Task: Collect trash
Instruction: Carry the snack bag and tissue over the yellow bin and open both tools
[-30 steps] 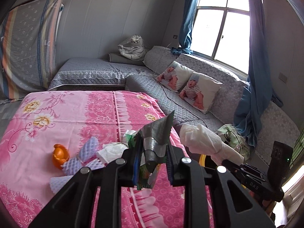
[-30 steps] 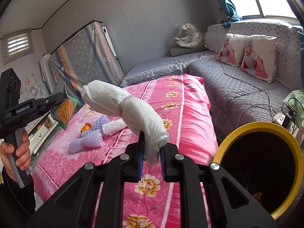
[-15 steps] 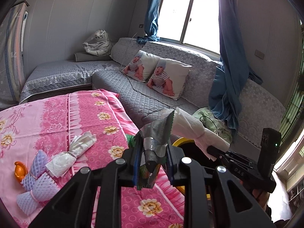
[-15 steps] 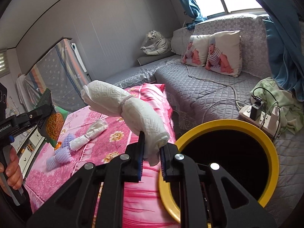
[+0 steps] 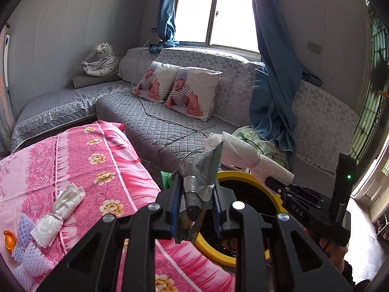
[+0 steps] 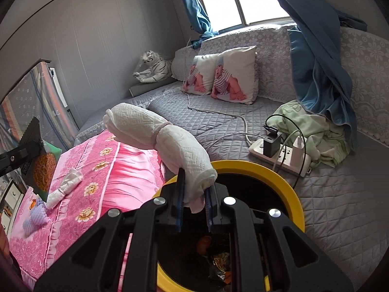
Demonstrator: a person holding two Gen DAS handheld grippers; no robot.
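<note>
A: Fingers (image 6: 181, 189) of the right gripper (image 6: 194, 203) pinch the lower end of a rolled paper towel bundle (image 6: 155, 131), and the rest of it sticks up and away from the tool. Why hold it by the tail?

B: My guess is that a grip on one end lets it fall clean once the fingers part. It hangs right over the mouth of the yellow-rimmed bin (image 6: 287, 185), which already has scraps at the bottom.

A: And the left gripper (image 5: 197, 206)?

B: Its fingers (image 5: 175, 199) are pressed onto a crumpled silver snack wrapper (image 5: 201, 170), beside the bin's near rim and close to the other tool, so both pieces look lined up for dropping.

A: What is left to collect?

B: On the pink floral bedspread (image 5: 109, 150) lie another tied paper towel bundle (image 5: 58, 214), some purple foam fruit nets (image 5: 26, 255) and a small orange thing (image 5: 9, 238). They sit near the bed's far side, well apart from the bin.
</note>
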